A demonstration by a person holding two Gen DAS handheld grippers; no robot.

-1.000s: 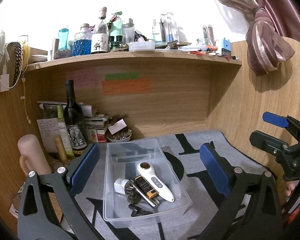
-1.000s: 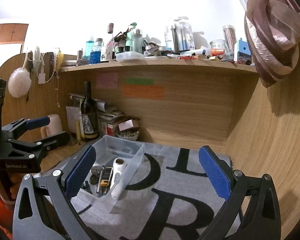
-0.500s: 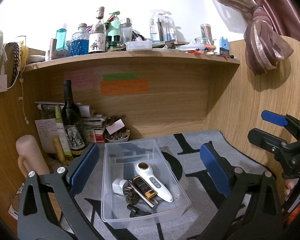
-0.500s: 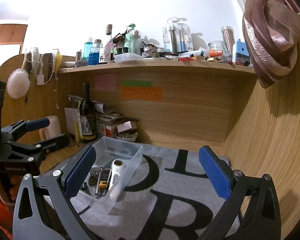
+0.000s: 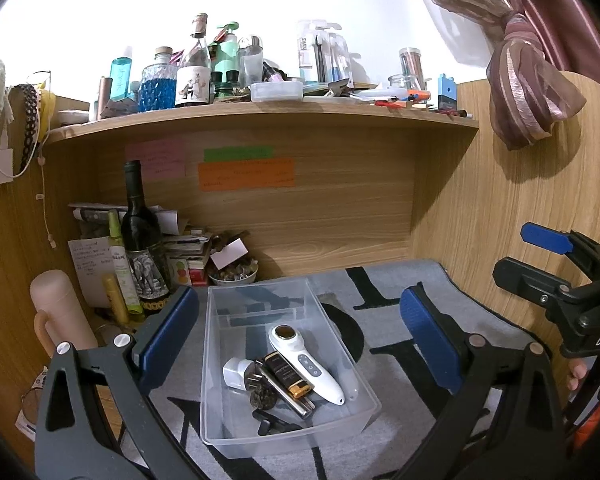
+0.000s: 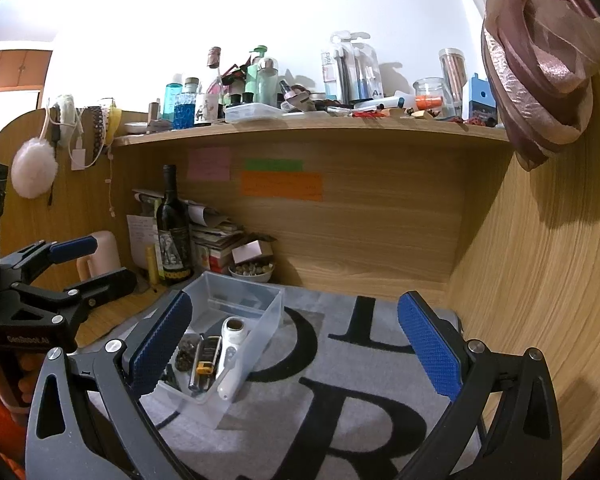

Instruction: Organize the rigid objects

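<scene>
A clear plastic bin (image 5: 356,410) sits on the grey mat (image 5: 472,316); it also shows in the right wrist view (image 6: 270,312). Inside lie a white handheld device (image 5: 308,364), a black and gold lighter (image 5: 286,372), a white plug adapter (image 5: 236,372), a dark round object and a black clip. My left gripper (image 5: 300,344) is open and empty, held above the bin. My right gripper (image 6: 296,348) is open and empty, over the mat to the right of the bin.
A dark wine bottle (image 5: 142,236), a yellow-green bottle, a pink flask (image 5: 62,312), stacked papers and a small bowl (image 5: 234,274) crowd the back left corner. A wooden shelf (image 5: 260,114) overhead carries many bottles. Wooden walls close in behind and at the right.
Both views have shifted slightly, as the grippers drifted a little. The bin and its contents have not moved. Both grippers stay open.
</scene>
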